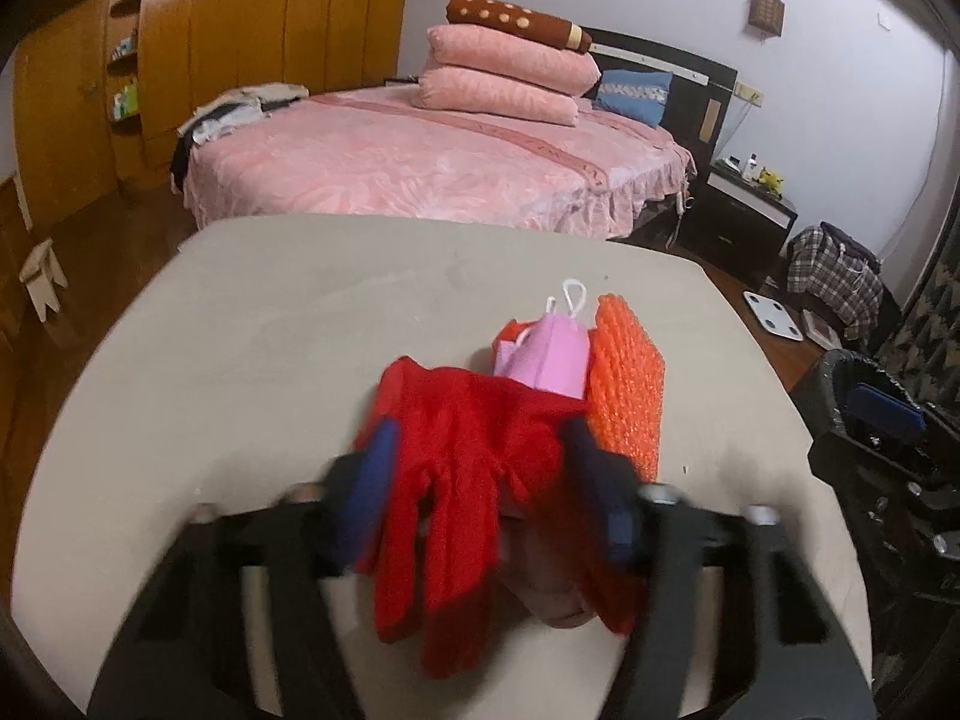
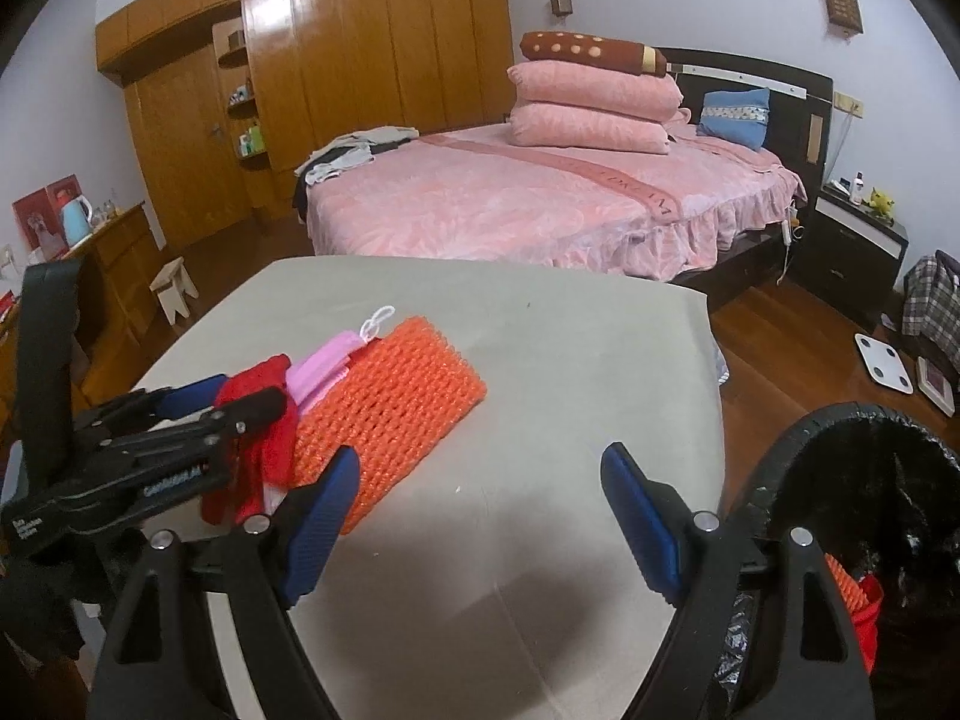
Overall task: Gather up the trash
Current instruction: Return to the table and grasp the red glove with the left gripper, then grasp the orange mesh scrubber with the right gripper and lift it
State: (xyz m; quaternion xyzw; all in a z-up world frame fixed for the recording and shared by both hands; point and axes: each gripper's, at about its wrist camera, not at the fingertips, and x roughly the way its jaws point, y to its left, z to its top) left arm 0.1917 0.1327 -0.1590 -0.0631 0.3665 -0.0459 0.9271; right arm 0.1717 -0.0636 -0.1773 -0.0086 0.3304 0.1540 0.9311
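Note:
On the grey table [image 1: 270,330] lies a red glove [image 1: 468,438], and my left gripper [image 1: 486,468] is shut on it, one blue pad on each side of the cloth. Just behind the glove rests a pink face mask [image 1: 552,354], with an orange foam net [image 1: 624,384] on its right. In the right wrist view the same glove [image 2: 264,420], mask [image 2: 324,366] and net [image 2: 390,414] lie to the left. My right gripper [image 2: 480,468] stands open over bare table [image 2: 570,330], empty. A black-lined trash bin [image 2: 840,480] stands at the right, with orange and red scraps [image 2: 858,600] inside.
Behind the table stands a pink bed [image 2: 540,198] with stacked pillows. A dark nightstand [image 2: 858,252], a white scale [image 2: 882,363] on the wooden floor and a checked bag [image 1: 834,276] are to the right. A small stool [image 2: 174,288] and wooden wardrobes [image 2: 360,60] are to the left.

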